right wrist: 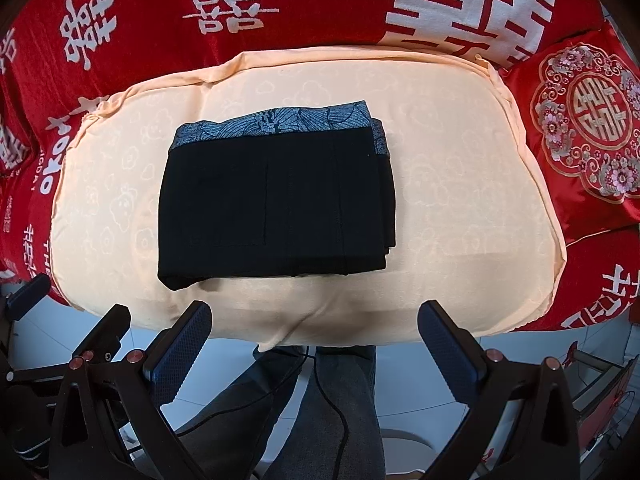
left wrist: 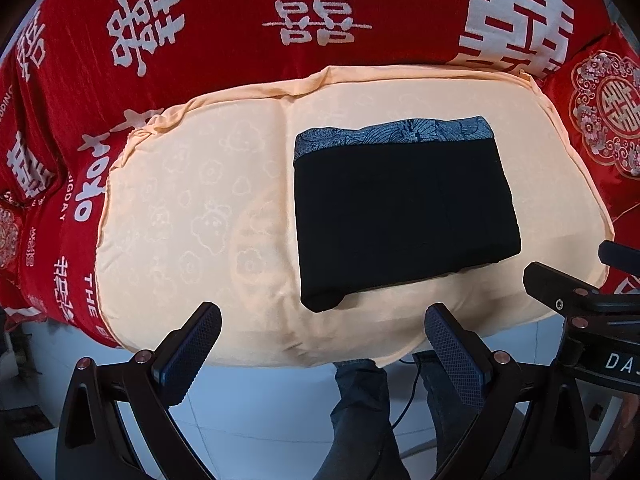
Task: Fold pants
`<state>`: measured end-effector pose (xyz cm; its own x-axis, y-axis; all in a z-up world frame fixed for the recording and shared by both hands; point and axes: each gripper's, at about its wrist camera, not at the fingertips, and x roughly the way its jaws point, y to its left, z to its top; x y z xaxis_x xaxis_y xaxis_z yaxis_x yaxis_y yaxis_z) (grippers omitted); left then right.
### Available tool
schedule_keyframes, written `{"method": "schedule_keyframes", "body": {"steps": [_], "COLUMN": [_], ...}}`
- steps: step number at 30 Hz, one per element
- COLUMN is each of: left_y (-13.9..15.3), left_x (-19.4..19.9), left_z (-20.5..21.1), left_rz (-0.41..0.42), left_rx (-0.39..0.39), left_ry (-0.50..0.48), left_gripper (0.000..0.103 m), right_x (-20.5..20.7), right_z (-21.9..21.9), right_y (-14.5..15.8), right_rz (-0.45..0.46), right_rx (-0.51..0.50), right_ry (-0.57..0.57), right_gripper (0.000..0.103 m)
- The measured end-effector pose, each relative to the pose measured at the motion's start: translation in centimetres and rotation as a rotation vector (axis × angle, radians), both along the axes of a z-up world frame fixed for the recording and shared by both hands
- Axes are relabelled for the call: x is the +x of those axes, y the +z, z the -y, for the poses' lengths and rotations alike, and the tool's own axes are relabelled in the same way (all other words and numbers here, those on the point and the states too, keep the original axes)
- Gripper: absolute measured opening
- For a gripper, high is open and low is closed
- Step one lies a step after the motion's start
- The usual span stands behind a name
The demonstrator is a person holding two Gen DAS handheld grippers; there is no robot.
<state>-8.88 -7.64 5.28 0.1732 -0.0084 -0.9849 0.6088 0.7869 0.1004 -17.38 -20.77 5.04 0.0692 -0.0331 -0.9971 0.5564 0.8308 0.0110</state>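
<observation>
Both tongs were empty and spread wide. The left tongs [left wrist: 320,332] hung over the near edge of the cushion [left wrist: 192,208], and the right tongs [right wrist: 316,328] hung there too, just beside them. Neither one touched the pants.

The pants [right wrist: 276,200] lay on the peach cushion as a small black stack. They looked folded over several times, because many layers showed at the right edge. A blue-grey patterned band [right wrist: 280,124] ran along the far side of the stack. The near left corner stuck out a little and looked a bit bumpy. The cushion sat on a red blanket [right wrist: 280,8] with big white signs on it.

I think the folding was nearly all done. Maybe only a small tidy of that near corner was left, or nothing at all.

Each pair of tongs pointed forward and down at the cushion, held level, with the pants ahead of them. The person's legs [right wrist: 340,400] in grey trousers showed below, standing on a pale floor [left wrist: 260,400]. A thin black cable [right wrist: 332,412] hung down by the legs.
</observation>
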Motion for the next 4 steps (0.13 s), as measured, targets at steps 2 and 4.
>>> {"method": "schedule_keyframes", "body": {"steps": [2, 4], "left_y": [0.06, 0.06], "left_x": [-0.03, -0.04], "left_z": [0.06, 0.07], "left_rz": [0.005, 0.002], "left_rx": [0.0, -0.001], "left_ry": [-0.004, -0.004], "left_gripper": [0.102, 0.102], "right_x": [-0.04, -0.09], "right_z": [-0.09, -0.13], "right_y": [-0.04, -0.05], "right_rz": [-0.002, -0.001], "right_rx": [-0.002, -0.001], "right_ry": [-0.002, -0.005], "right_gripper": [0.103, 0.103]}}
